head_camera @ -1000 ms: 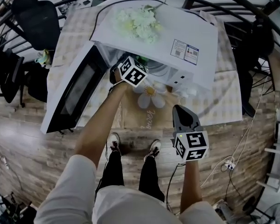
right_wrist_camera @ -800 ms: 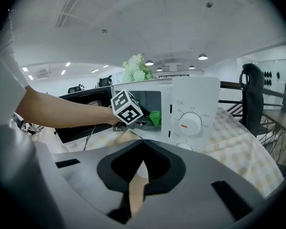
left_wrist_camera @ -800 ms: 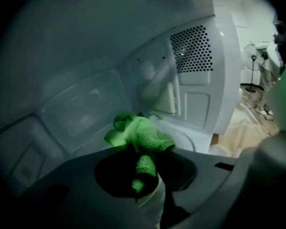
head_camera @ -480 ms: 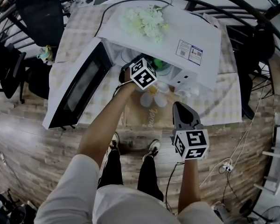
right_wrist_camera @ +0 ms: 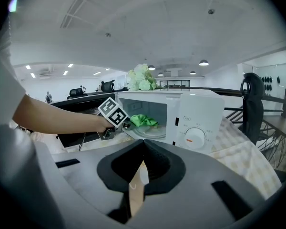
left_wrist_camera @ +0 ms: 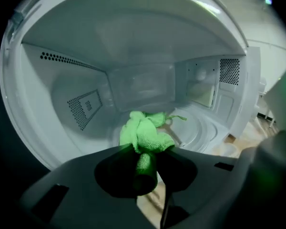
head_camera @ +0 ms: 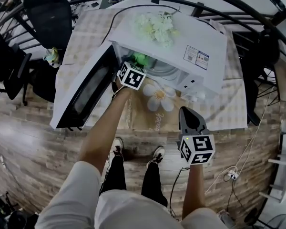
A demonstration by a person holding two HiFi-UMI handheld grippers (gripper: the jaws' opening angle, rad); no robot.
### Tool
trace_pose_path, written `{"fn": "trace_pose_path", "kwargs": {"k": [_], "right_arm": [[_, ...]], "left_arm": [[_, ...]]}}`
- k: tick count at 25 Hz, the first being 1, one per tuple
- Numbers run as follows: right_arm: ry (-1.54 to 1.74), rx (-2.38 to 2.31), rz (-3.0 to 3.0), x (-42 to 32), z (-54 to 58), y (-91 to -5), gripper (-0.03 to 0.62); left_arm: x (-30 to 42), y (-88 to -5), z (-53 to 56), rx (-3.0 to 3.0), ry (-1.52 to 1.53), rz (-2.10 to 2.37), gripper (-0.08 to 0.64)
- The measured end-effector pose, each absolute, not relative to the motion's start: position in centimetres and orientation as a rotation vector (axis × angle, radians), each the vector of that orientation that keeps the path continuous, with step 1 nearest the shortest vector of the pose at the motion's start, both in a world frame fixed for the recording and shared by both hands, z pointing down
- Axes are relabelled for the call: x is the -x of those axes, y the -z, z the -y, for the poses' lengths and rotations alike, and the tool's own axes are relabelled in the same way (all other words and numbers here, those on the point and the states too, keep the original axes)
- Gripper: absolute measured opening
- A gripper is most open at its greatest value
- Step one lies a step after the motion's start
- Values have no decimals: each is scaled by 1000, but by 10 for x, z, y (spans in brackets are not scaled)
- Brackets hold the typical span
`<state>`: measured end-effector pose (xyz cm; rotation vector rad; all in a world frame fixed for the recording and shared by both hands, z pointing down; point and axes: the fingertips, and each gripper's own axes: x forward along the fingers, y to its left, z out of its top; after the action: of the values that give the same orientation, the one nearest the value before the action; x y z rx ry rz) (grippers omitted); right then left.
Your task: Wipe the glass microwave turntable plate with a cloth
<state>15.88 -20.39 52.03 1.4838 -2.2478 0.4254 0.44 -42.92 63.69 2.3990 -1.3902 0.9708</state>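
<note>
The white microwave (head_camera: 181,37) stands with its door (head_camera: 83,92) swung open to the left. Inside lies the glass turntable plate (left_wrist_camera: 200,132), also seen in the right gripper view (right_wrist_camera: 150,131). My left gripper (head_camera: 137,63) reaches into the opening and is shut on a bunched green cloth (left_wrist_camera: 145,135). The cloth (right_wrist_camera: 143,120) rests at the plate's left part; how hard it presses on the glass is unclear. My right gripper (head_camera: 187,112) hangs back over the table's front edge, shut with nothing in it (right_wrist_camera: 142,147).
A bunch of white flowers (head_camera: 157,25) lies on the microwave's top. A mat with a daisy print (head_camera: 157,97) covers the table in front of the oven. A control dial (right_wrist_camera: 196,136) sits on its right panel. Black chairs (head_camera: 52,18) stand at the far left.
My left gripper, still holding the cloth, swung right and then back to the left in the microwave's opening. The right gripper has stayed where it was.
</note>
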Motion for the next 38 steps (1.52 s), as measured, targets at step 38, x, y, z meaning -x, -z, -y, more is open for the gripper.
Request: {"fn": "trace_pose_path", "kwargs": {"k": [38], "right_arm": [[155, -1588, 2313, -153, 225, -276, 14]], "left_arm": [[57, -326, 259, -2740, -193, 1516, 123]]}}
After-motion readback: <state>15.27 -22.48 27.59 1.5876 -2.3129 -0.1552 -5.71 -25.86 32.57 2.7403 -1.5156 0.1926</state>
